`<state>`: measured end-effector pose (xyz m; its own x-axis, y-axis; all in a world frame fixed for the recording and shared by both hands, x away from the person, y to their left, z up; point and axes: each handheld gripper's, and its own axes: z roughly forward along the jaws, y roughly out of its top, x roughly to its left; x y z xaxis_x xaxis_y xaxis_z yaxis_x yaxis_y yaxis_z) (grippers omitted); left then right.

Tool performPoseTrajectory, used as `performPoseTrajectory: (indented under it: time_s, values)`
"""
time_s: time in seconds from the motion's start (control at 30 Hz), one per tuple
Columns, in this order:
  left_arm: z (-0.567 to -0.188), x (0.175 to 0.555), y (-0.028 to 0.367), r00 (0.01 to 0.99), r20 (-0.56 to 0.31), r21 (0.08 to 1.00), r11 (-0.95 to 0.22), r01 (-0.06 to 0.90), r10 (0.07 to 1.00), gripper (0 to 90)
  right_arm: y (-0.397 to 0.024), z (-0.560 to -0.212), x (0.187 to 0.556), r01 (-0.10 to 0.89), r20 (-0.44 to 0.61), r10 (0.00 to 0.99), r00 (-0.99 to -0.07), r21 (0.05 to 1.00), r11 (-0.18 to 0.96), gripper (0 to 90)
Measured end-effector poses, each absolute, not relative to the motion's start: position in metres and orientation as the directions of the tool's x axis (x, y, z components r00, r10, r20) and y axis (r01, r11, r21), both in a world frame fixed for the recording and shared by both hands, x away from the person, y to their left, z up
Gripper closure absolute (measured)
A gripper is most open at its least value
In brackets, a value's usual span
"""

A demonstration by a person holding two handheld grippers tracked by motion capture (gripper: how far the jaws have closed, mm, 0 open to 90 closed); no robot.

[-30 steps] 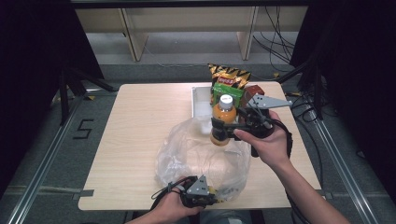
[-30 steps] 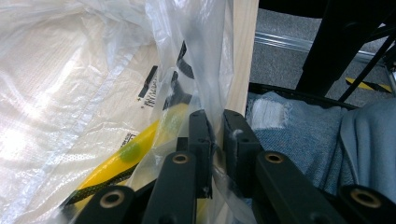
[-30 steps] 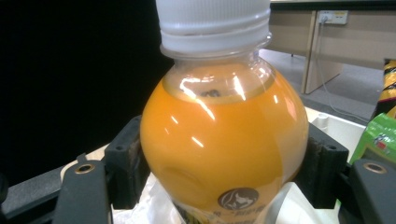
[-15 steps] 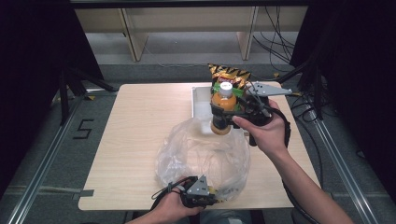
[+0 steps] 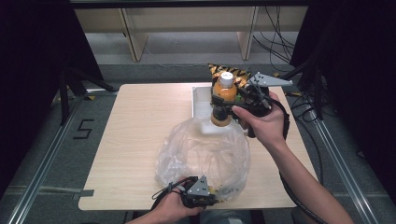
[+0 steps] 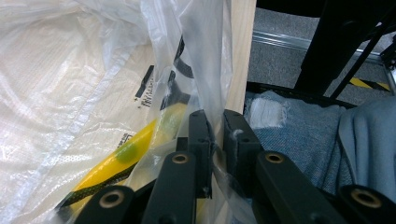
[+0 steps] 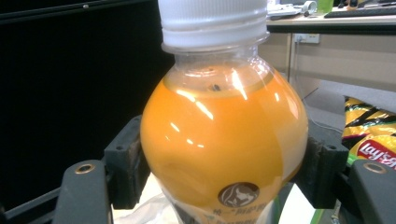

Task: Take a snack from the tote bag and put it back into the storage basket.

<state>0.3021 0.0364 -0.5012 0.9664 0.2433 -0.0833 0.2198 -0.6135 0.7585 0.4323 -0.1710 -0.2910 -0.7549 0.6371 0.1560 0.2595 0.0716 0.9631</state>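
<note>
High view: a light wooden table [image 5: 135, 140] is seen with a crumpled clear plastic bag [image 5: 203, 154] spread near its front edge. The right gripper [image 5: 223, 106] is held above the bag's far rim, its jaws clamped on a clear plastic bottle of orange drink with a white cap [image 5: 223, 95], lifted off the table and tilted slightly. Just behind it a yellow-and-black striped snack bag [image 5: 233, 74] and a white tray [image 5: 201, 103] are partly blocked by bottle and hand. The left gripper [image 5: 198, 196] is at the bag's near edge; its jaws are hidden by the grey plate.

Left gripper view: the jaws are closed on a fold of the clear plastic bag [image 6: 205, 70]. A yellow packet with black print [image 6: 121, 154] is seen blurred through the film; its text cannot be read. Blue cloth [image 6: 299, 130] lies past the table edge.

Right gripper view: the bottle [image 7: 224, 135] is gripped at its wide body by both pads; its base is cut off. A snack bag [image 7: 371, 135] is cropped at the right
</note>
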Motion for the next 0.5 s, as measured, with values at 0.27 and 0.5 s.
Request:
performPoseTrajectory:
  time_s: [0.27, 0.5]
  values:
    - [-0.502, 0.302, 0.036, 0.966, -0.086, 0.763, -0.608, 0.220, 0.242, 81.5, -0.171, -0.289, 0.444, 0.266, 0.151, 0.667, -0.730, 0.961, 0.074, 31.1]
    - [-0.501, 0.302, 0.036, 0.967, -0.084, 0.757, -0.615, 0.219, 0.240, 81.3, -0.170, -0.294, 0.457, 0.268, 0.142, 0.690, -0.710, 0.960, 0.078, 31.1]
